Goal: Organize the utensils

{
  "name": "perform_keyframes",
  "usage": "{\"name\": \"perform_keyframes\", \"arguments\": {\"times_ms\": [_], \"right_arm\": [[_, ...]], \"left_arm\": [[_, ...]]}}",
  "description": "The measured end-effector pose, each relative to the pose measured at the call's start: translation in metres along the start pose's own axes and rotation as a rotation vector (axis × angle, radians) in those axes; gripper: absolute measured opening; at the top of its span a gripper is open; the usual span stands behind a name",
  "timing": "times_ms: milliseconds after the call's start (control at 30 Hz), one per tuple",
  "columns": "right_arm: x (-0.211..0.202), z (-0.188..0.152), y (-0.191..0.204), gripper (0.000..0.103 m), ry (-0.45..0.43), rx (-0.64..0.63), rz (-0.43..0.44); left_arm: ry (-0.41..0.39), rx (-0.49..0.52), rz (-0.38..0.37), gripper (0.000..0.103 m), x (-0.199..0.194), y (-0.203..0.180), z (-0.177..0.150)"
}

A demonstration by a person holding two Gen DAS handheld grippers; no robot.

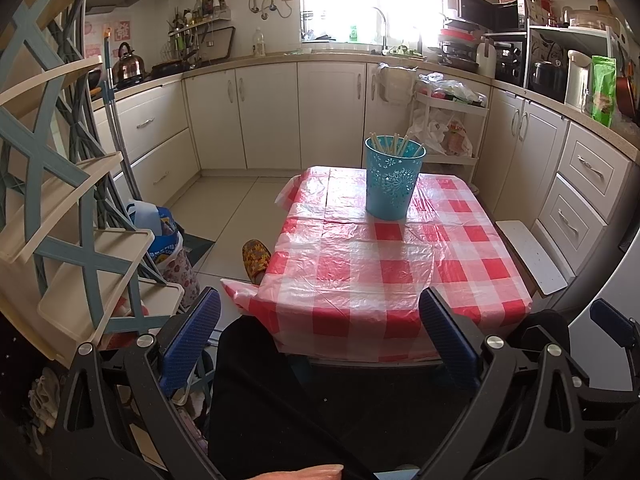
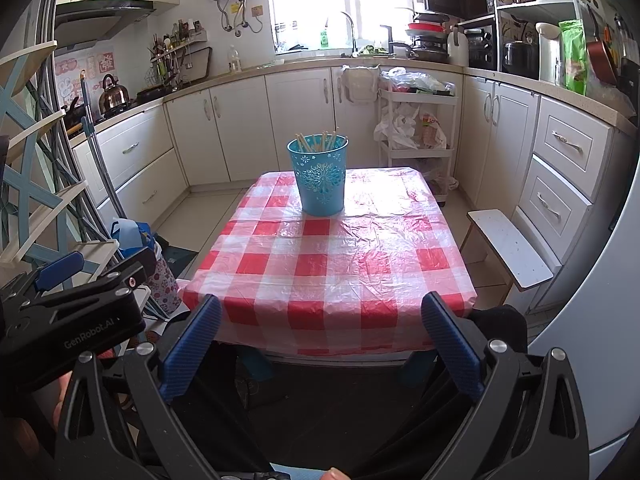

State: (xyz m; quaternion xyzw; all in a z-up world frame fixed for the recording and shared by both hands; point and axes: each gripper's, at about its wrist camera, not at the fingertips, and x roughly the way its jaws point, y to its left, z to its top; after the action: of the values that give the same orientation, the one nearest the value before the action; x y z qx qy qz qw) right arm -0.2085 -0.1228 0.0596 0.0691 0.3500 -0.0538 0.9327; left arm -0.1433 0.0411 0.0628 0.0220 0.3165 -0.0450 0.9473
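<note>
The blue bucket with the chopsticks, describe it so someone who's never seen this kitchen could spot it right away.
Find the table with the red-and-white checked cloth in the middle of the kitchen. On its far end stands the blue bucket, alone on the cloth. It is turquoise with a cut-out snowflake pattern, and pale chopsticks stick up out of its open top.

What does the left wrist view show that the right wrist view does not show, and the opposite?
Only the left wrist view shows a yellow patterned slipper on the floor beside the table's left edge. Only the right wrist view shows the left gripper's body, marked GenRobot.AI, from the side at lower left. Both views share the blue cup holding chopsticks on the far part of the red checked tablecloth, the white bench to the right, and open, empty fingers.
</note>
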Motion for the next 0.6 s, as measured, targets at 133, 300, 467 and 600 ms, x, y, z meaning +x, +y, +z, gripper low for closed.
{"name": "perform_keyframes", "arguments": {"times_ms": [133, 300, 467, 600], "right_arm": [[0.0000, -0.0002, 0.0005, 0.096, 0.000, 0.000, 0.000], [0.0000, -0.0004, 0.0008, 0.096, 0.000, 0.000, 0.000], [0.0002, -0.0002, 0.0002, 0.096, 0.001, 0.000, 0.000], [0.0000, -0.0004, 0.0007, 0.096, 0.000, 0.000, -0.001]], "left_arm": [[0.001, 0.000, 0.000, 0.095, -0.0002, -0.0004, -0.0005], [0.001, 0.000, 0.000, 0.095, -0.0002, -0.0004, -0.0005], [0.001, -0.001, 0.000, 0.095, -0.0002, -0.0001, 0.0002], [0.001, -0.001, 0.000, 0.095, -0.0001, 0.0002, 0.0004]]}}
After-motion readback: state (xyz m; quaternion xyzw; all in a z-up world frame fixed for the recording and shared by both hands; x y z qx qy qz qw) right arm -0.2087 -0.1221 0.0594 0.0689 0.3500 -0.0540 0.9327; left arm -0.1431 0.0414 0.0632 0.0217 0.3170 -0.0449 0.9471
